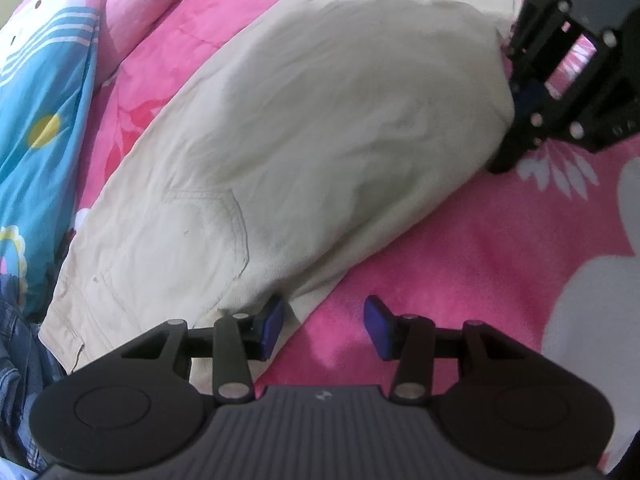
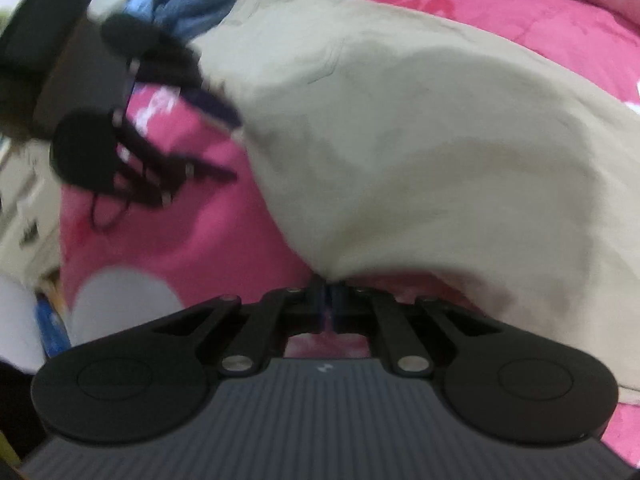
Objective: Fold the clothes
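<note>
A pair of beige trousers [image 1: 280,128] is seen lying on a pink flowered blanket [image 1: 460,264] spread over a bed, folded into a thick band that runs from 7 o'clock to 1 o'clock in the left wrist view. A stitched pocket [image 1: 208,232] is shown on the near end of the cloth.

The left tongs [image 1: 324,328] are held wide open just above the blanket, with nothing between the blue pads [image 1: 378,330]. The left-hand pad is placed at the near edge of the trousers, while the right-hand pad is set over bare blanket.

The right tongs [image 2: 327,304] are closed tight on a fold of the trousers, which is drawn up into a peak at the pads; the same tongs can be made out at 2 o'clock in the left wrist view, at the far end of the garment. The right wrist view is blurred.

A blue cartoon-print quilt [image 1: 44,112] is bunched at 9 o'clock of the left wrist view, and blue denim [image 1: 16,360] is piled at 8 o'clock beside the trousers.
</note>
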The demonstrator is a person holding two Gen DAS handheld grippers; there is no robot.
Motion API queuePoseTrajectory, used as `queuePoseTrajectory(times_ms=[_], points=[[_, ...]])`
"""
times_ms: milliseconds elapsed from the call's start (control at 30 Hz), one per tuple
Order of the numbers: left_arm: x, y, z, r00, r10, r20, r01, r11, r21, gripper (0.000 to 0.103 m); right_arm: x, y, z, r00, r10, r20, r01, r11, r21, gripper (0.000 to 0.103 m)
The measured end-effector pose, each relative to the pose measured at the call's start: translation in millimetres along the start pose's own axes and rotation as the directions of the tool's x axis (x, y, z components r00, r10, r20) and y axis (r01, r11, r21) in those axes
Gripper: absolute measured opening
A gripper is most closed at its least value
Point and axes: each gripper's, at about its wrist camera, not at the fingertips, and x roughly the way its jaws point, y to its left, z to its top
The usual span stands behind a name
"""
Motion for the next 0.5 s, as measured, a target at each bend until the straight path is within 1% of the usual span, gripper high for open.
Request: queuePoseTrajectory(times_ms=[100,167,200,267,300,333,400,500], points=[[-7.2,2.5,-4.8,1.000,0.005,-0.021,-0.006,0.999,-0.045,0.047,-16.1,-1.1,-7.3,0.998,-0.038,-0.042,0.037,0.999,-0.038,0.000],[-16.5,5.6,-8.9,0.999,0.007,-0.035,-0.010,0.996,-0.087,0.046,-36.4,-9.3,-4.1,0.999,-0.024,-0.035,0.024,1.000,-0.015,0.001],[-22.5,8.1,-10.9,0.999,0.006,-0.040,-0.011,0.993,-0.120,0.046,-46.6,-13.3,-2.5,0.999,-0.017,-0.031,0.017,1.000,-0.004,0.001],[-35.2,17.3,-12.3,0.999,-0.008,-0.042,-0.002,0.975,-0.221,0.046,-66.5,-20.8,2.2,1.000,-0.002,-0.013,0.002,1.000,0.017,0.003],[-41.1,24.0,-11.9,0.999,-0.023,-0.037,0.012,0.958,-0.287,0.046,-73.7,-22.1,10.7,1.000,0.009,0.030,-0.010,1.000,0.018,0.003],[-46.3,31.3,-9.7,0.999,-0.035,-0.021,0.025,0.935,-0.355,0.046,-76.5,-23.1,20.8,0.997,0.011,0.073,-0.011,1.000,0.010,0.003],[-56.3,45.9,-4.9,0.998,-0.052,0.017,0.054,0.873,-0.484,0.046,-79.6,-24.9,40.0,0.988,0.012,0.151,-0.012,1.000,-0.006,0.003],[-56.2,60.0,7.4,0.995,-0.053,0.089,0.096,0.801,-0.591,0.047,-55.9,-26.8,57.7,0.986,-0.004,0.169,0.007,1.000,-0.017,0.005]])
